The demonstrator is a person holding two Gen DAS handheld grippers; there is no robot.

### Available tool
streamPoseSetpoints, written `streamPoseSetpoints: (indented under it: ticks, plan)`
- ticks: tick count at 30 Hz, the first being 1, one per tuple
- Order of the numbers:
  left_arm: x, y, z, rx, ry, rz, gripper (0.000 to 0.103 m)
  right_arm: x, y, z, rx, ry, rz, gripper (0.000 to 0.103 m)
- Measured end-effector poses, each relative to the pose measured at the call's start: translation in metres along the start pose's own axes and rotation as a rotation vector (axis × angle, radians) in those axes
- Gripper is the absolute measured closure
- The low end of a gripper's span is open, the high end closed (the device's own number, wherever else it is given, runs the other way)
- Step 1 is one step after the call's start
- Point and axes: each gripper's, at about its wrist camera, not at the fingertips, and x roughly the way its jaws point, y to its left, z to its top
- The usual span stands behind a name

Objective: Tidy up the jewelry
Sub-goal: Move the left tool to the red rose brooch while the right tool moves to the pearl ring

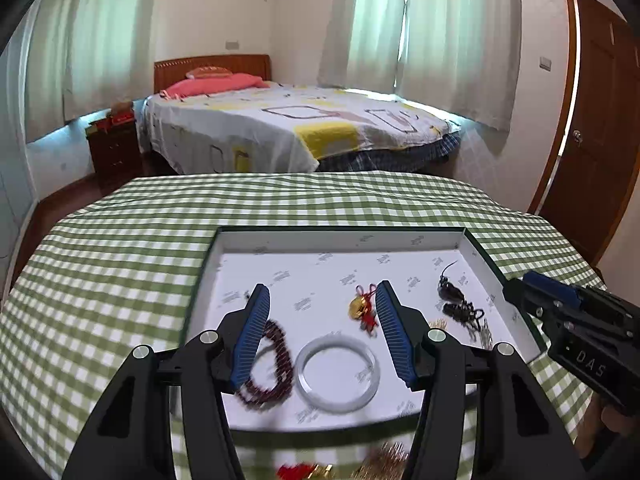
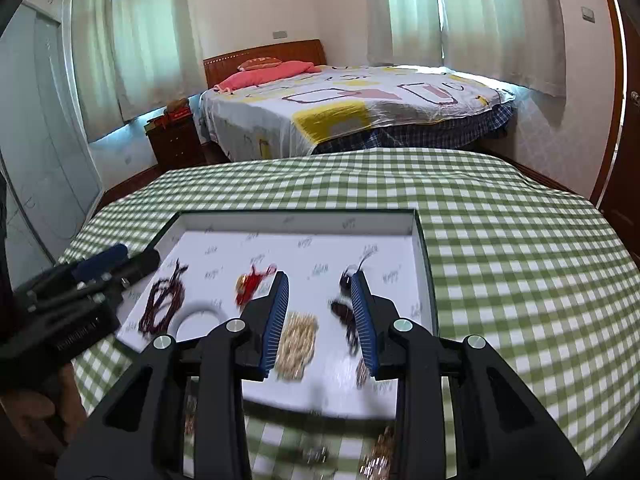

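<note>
A shallow white box (image 1: pixel 340 238) (image 2: pixel 296 218) lies on the green checked cloth. In it are a dark red bead string (image 1: pixel 276 364) (image 2: pixel 164 304), a white bangle (image 1: pixel 339 372) (image 2: pixel 196 312), a gold and red charm (image 1: pixel 362 308) (image 2: pixel 250 284), a gold chain (image 2: pixel 298 344) and dark brown pieces (image 1: pixel 456 300) (image 2: pixel 344 312). My left gripper (image 1: pixel 320 292) is open and empty above the bangle and beads. My right gripper (image 2: pixel 320 278) is open and empty above the gold chain. Each also shows in the other view, the right (image 1: pixel 520 292) and the left (image 2: pixel 144 260).
More jewelry lies blurred on the cloth in front of the box: red and gold pieces (image 1: pixel 308 470) and gold pieces (image 2: pixel 380 456). The checked table (image 2: pixel 500 240) ends ahead. Beyond stand a bed (image 1: pixel 280 124), a nightstand (image 1: pixel 114 148) and a door (image 1: pixel 596 120).
</note>
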Motion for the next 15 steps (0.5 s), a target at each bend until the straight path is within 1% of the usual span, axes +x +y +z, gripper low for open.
streamPoseSetpoints:
  ticks: [4, 10, 15]
  plan:
    - [-0.014, 0.006, -0.015, 0.011, -0.006, 0.028, 0.048, -0.011, 0.005, -0.022, -0.006, 0.005, -0.001, 0.071]
    - [-0.025, 0.017, -0.043, -0.015, 0.031, 0.049, 0.048, -0.018, 0.005, -0.058, -0.001, 0.047, 0.008, 0.071]
    - [-0.03, 0.021, -0.058, -0.024, 0.054, 0.063, 0.048, -0.016, 0.005, -0.075, -0.003, 0.079, 0.012, 0.071]
